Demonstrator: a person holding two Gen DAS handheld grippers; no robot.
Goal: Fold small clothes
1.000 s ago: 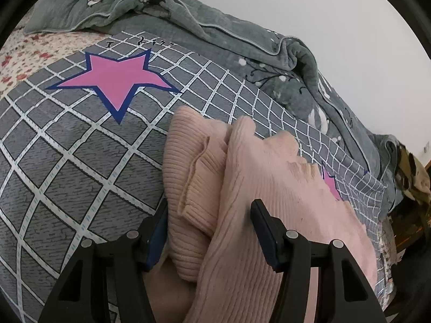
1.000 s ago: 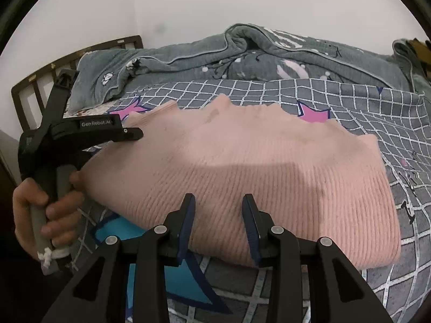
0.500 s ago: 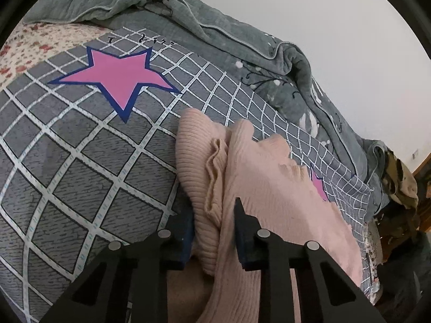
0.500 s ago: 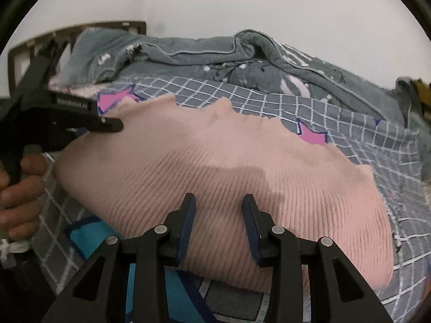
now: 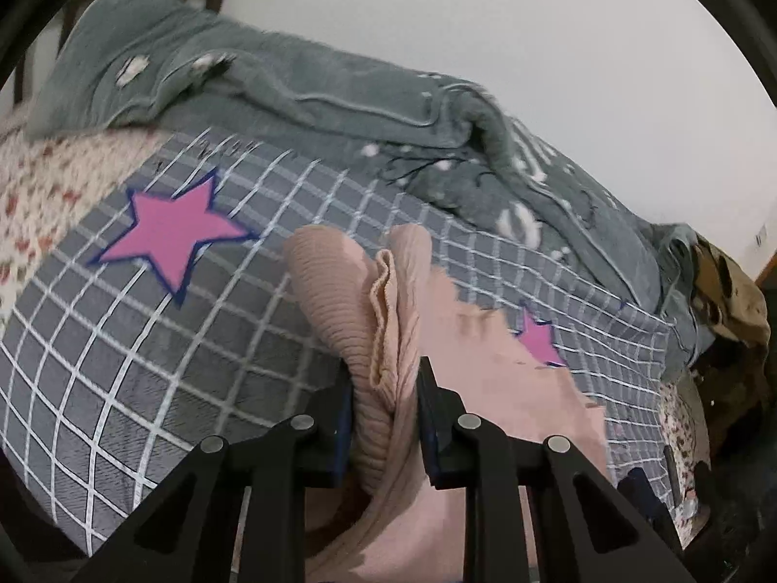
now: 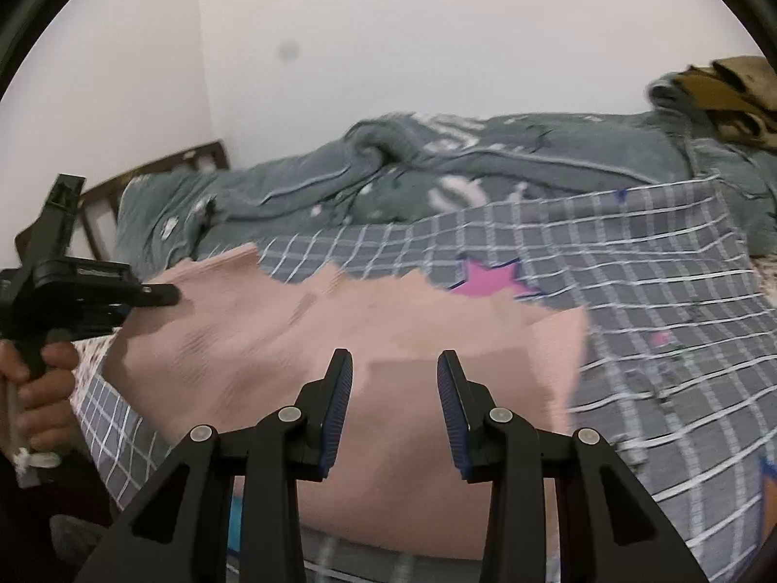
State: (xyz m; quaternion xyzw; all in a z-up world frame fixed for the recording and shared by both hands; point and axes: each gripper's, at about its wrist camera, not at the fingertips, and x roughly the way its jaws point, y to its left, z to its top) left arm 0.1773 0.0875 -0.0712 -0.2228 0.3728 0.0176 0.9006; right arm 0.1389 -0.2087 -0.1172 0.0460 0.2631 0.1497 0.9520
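Left tongs (image 5: 383,379) are squeezing in on a bunched ridge of the pale pink ribbed knit sweater (image 5: 349,320), pads pressing both flanks of the fold, so you've got its edge pinched. Your right tongs (image 6: 394,379) stand at a middling gap with pink knit showing between the pads; whether they actually bite it, I cannot tell. The sweater lies across the grey checked bedsheet with pink stars (image 5: 160,354), spreading from your left tongs toward three o'clock in the left view; in the right view it fills the middle, with your left hand (image 6: 39,388) at nine o'clock.

By my read, you're in the lift of a fold: side edge gathered and raised. Next you'd want to carry that edge across the body of the sweater and lay it flat, keeping both ends level so the fold line runs straight.

Against a second ago, the left pads have gone from wide astride the cloth to clamped, and the pinched ridge now sits higher off the sheet. The right gap looks unchanged.
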